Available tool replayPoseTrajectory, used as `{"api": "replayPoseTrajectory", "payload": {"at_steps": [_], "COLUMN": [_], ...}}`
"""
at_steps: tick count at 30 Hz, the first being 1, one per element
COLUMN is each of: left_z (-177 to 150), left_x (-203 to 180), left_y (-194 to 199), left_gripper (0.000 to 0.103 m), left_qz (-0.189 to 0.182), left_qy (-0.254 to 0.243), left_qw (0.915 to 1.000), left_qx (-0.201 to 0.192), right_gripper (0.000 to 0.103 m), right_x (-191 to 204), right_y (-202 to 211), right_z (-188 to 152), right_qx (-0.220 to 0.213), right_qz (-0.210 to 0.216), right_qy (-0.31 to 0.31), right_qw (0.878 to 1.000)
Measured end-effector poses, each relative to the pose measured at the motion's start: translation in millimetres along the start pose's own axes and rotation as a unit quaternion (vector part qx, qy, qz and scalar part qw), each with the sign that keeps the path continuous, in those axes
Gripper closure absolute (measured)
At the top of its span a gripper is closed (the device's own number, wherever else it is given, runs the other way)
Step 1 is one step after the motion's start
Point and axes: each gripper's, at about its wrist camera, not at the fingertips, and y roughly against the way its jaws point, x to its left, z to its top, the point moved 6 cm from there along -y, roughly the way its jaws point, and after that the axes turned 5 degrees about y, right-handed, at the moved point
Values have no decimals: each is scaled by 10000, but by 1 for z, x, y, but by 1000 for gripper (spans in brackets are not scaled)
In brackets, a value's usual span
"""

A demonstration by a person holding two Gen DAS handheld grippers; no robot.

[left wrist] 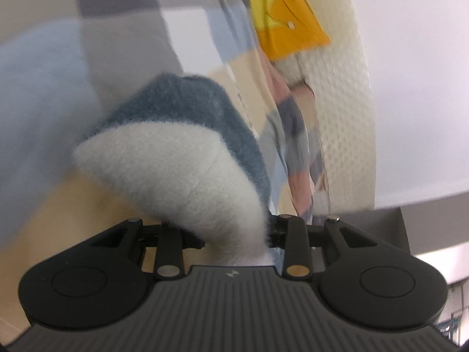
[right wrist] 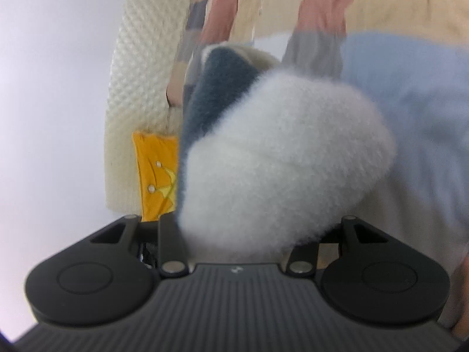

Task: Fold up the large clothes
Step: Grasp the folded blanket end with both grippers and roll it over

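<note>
A fluffy white and dusty-blue garment (left wrist: 181, 170) bulges up right in front of the left wrist camera. Its white end runs down between the jaws of my left gripper (left wrist: 234, 246), which is shut on it; the fingertips are buried in the pile. In the right wrist view another bunch of the same fluffy garment (right wrist: 281, 158) fills the middle. My right gripper (right wrist: 243, 243) is shut on that bunch, its fingers hidden too. Both views are blurred.
Under the garment lies a bedcover of pastel blocks (left wrist: 52, 88) in blue, grey, beige and pink (right wrist: 410, 102). A cream knitted piece (left wrist: 343, 117) (right wrist: 134, 88) and an orange-yellow cloth with studs (left wrist: 287, 14) (right wrist: 155, 173) lie beside it. A pale surface (left wrist: 419, 88) lies beyond them.
</note>
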Motion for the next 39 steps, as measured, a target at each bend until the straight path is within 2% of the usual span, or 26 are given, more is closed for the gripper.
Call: {"api": "replayPoseTrajectory", "payload": {"at_steps": [5, 11, 18, 25, 29, 31, 35, 37, 39], "left_z": [-38, -77, -109, -103, -99, -99, -100, -102, -101], "left_x": [-54, -131, -209, -266, -267, -260, -236, -219, -205], "left_y": [-50, -150, -290, -458, -536, -566, -600, -604, -604], "left_gripper": [66, 66, 66, 66, 66, 66, 66, 66, 66], "left_qz": [-76, -142, -65, -175, -462, -546, -467, -391, -498], "left_qy": [-245, -495, -689, -930, -1094, -1205, -1538, -1672, -1707], "left_qw": [9990, 9957, 9903, 9842, 9762, 9709, 9603, 9561, 9538], "left_qx": [356, 766, 1206, 1495, 1812, 1996, 2278, 2374, 2421], "right_gripper": [53, 53, 53, 53, 53, 53, 53, 53, 53], "right_x": [-3, 6, 19, 18, -7, -29, -74, -94, -111], "right_y": [20, 16, -30, -104, -139, -151, -163, -165, -166], "right_z": [63, 158, 278, 376, 414, 422, 421, 414, 405], "right_qx": [-321, -784, -1249, -1712, -1851, -1980, -2030, -1987, -1961], "right_qz": [2, -79, -358, -374, -359, -333, -352, -471, -509], "right_qy": [-129, -226, -192, -95, -150, -253, -497, -561, -614], "right_qw": [9994, 9966, 9913, 9845, 9819, 9793, 9773, 9773, 9773]}}
